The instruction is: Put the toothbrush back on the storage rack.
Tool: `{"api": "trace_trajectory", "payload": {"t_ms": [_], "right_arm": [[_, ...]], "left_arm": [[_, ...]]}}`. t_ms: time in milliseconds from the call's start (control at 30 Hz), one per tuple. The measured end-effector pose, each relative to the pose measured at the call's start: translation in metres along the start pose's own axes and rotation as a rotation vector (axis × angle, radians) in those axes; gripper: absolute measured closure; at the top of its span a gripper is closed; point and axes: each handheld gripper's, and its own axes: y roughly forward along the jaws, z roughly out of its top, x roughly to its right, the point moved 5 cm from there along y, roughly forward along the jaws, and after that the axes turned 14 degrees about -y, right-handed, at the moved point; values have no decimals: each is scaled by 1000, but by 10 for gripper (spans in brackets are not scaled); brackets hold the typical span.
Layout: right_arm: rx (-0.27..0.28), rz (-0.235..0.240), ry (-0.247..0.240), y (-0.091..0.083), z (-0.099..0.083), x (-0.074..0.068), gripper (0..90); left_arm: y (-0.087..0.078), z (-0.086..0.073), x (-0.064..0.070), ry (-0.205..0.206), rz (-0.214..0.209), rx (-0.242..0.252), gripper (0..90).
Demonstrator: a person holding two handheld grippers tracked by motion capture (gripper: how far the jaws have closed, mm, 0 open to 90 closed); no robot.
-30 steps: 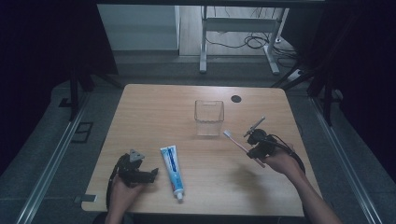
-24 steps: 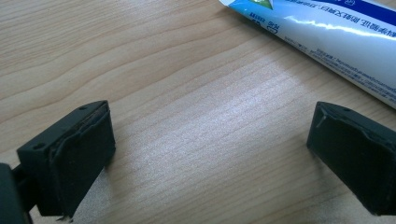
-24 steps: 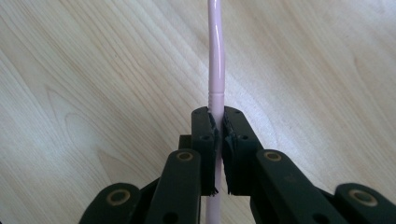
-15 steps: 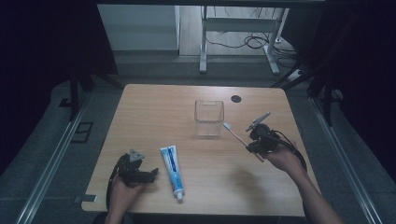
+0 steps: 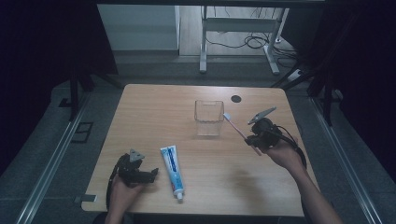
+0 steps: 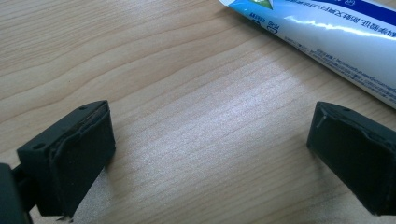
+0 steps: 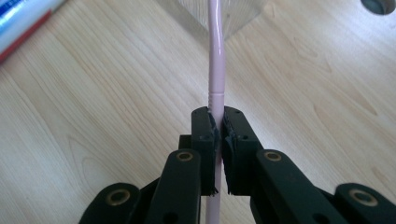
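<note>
My right gripper (image 5: 254,141) (image 7: 217,122) is shut on the pink handle of a toothbrush (image 5: 237,127) (image 7: 215,56), held above the table at the right. The brush head points up and left, toward the right rim of a clear plastic cup (image 5: 208,117) (image 7: 233,14) standing mid-table. A blue and white toothpaste tube (image 5: 172,164) (image 6: 327,28) lies flat near the front, cap toward the front edge. My left gripper (image 5: 152,175) (image 6: 205,154) rests low over the wood just left of the tube, jaws wide open with bare table between them.
The wooden table (image 5: 154,107) has a round black cable hole (image 5: 236,98) (image 7: 379,4) at the back right. Dark floor and metal rails flank the table. A metal stand and cables sit beyond the far edge.
My right gripper has carried the toothbrush left and slightly up, bringing the brush head closer to the cup's rim. The left gripper and the tube have stayed still.
</note>
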Motion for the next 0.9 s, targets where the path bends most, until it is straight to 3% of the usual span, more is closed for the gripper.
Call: {"api": "trace_trajectory", "payload": {"t_ms": [900], "right_arm": [[147,-61,25,1,35,12,835]], "left_arm": [[0,0,0,0,0,0,7]]}}
